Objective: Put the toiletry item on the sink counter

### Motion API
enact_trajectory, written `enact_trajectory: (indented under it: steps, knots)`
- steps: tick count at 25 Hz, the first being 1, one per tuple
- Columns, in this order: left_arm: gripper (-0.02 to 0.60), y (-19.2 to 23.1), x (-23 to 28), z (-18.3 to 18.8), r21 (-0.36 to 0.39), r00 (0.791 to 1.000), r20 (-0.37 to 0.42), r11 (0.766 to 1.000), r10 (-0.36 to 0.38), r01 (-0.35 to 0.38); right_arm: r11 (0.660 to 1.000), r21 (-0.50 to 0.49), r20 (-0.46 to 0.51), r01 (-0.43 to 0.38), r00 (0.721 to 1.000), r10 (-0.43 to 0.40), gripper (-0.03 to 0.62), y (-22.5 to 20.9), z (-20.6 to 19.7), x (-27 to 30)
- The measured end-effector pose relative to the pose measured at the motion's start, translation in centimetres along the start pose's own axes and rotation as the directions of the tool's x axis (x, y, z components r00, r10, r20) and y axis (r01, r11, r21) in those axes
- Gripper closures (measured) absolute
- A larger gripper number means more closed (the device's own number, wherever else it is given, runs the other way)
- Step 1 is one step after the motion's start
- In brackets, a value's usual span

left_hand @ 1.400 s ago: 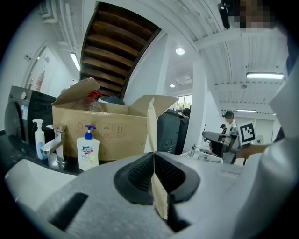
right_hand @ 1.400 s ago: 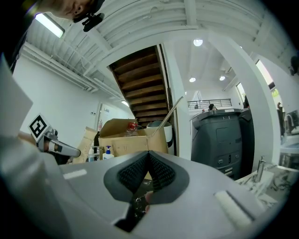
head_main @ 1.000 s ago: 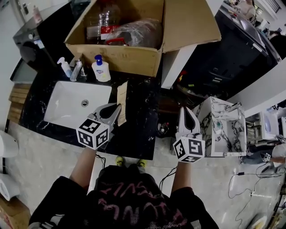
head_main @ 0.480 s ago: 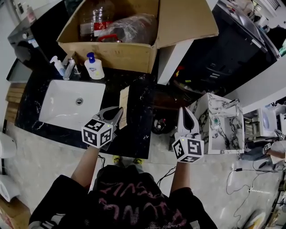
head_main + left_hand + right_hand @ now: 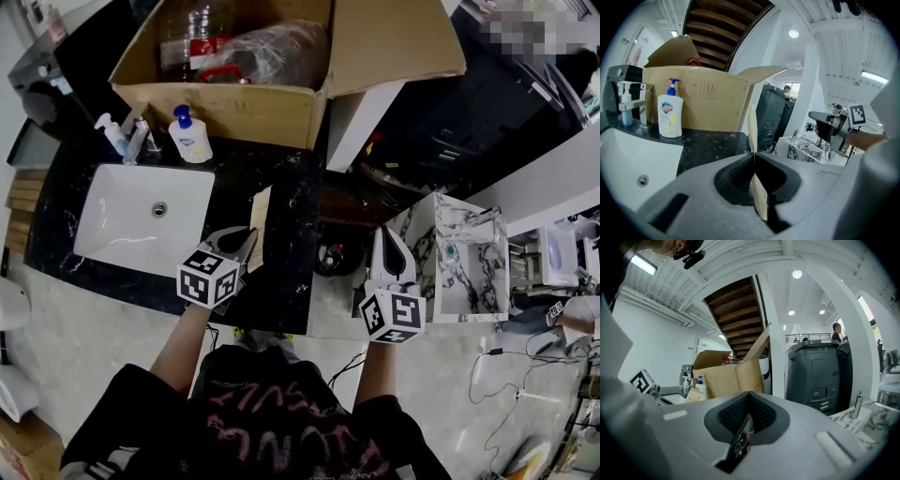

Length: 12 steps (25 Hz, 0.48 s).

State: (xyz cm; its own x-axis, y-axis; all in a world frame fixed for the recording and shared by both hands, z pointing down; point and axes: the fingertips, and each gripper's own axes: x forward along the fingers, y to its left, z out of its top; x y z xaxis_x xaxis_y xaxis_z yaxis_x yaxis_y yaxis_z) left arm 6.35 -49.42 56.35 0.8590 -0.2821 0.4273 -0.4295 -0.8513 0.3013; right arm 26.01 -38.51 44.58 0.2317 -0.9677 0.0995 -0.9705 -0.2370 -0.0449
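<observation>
Tan packet [image 5: 260, 214]: thin and flat, pinched on its edge in my closed left gripper [image 5: 247, 234], long side pointing away from me.
Where: just right of the white sink [image 5: 103, 239], over the black desk [image 5: 295, 234].
Right gripper [image 5: 388, 234]: closed, holds nothing, farther from the sink.
Next, I think: straight down.

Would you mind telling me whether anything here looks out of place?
Only the open cardboard box on the black counter behind the sink: bulky, stuffed with bottles and a plastic bag.
</observation>
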Motion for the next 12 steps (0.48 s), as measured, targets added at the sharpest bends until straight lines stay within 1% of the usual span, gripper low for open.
enact_trajectory:
  steps: [9,12]
  knots:
    - [0.572,2.3,1.2,-0.9,-0.016,0.999,-0.032,0.999,0.038,-0.039,1.0,0.004,-0.031,-0.019,0.999,0.019,0.582,0.5,-1.0,2.0]
    - [0.566,2.9,1.6,-1.2,-0.01,0.998,-0.046,0.999,0.045,-0.045,1.0,0.004,-0.037,-0.018,0.999,0.018,0.582,0.5,-1.2,2.3]
